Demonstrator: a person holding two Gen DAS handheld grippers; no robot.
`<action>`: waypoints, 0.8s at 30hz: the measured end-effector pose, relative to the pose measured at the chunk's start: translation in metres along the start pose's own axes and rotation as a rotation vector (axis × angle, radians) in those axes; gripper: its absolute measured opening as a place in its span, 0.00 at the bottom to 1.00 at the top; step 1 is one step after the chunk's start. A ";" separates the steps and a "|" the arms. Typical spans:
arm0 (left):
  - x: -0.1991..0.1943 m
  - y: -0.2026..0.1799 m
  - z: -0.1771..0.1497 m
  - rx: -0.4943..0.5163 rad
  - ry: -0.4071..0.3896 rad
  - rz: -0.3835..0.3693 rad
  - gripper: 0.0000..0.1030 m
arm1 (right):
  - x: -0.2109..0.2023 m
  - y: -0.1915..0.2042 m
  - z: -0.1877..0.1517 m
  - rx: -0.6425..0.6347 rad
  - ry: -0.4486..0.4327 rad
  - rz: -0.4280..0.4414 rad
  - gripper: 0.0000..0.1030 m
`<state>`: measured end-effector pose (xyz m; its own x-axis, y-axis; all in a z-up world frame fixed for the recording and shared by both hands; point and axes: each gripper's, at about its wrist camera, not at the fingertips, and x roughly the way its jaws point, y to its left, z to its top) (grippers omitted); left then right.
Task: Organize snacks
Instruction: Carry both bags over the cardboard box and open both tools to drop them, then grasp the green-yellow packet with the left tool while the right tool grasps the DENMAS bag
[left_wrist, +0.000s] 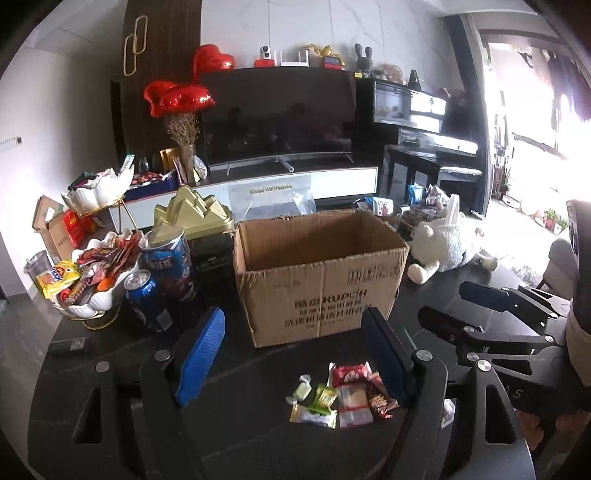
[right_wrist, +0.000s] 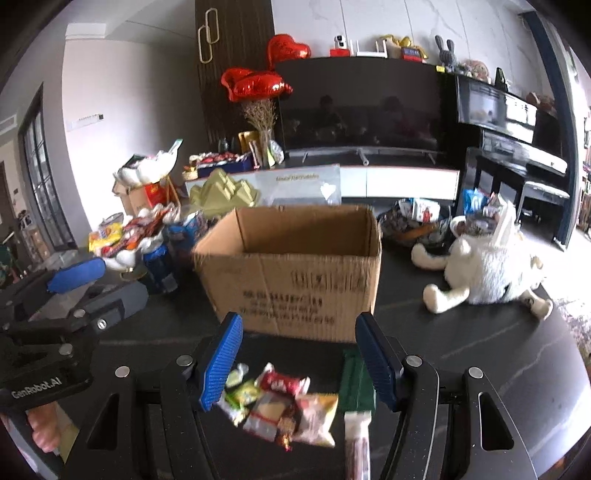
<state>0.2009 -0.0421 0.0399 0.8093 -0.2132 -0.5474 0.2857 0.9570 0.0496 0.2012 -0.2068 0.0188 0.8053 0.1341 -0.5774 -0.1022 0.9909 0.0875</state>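
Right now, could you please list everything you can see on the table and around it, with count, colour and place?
cardboard box: one, brown, open, table centre
small snack packets: a small pile, red, green, yellow, clear, table front
blue cans: two, left of box
white bowl of snacks: one, far left
gold tin: one, behind cans
plush toy: one, white, right of box
television: one, black, behind
heart balloons: two, red, beside television
piano: one, black, right
left claw: open, above packets
right claw: open, above packets
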 end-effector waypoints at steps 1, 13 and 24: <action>-0.002 -0.001 -0.004 0.003 -0.002 0.001 0.74 | 0.000 0.000 -0.006 -0.002 0.008 0.000 0.63; 0.010 -0.007 -0.052 0.021 0.057 -0.039 0.73 | 0.009 0.000 -0.056 0.007 0.092 -0.011 0.63; 0.046 -0.011 -0.082 0.016 0.183 -0.102 0.67 | 0.036 -0.005 -0.084 0.044 0.194 0.020 0.62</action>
<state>0.1931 -0.0459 -0.0549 0.6698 -0.2680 -0.6925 0.3703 0.9289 -0.0014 0.1817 -0.2061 -0.0707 0.6756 0.1578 -0.7202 -0.0878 0.9871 0.1339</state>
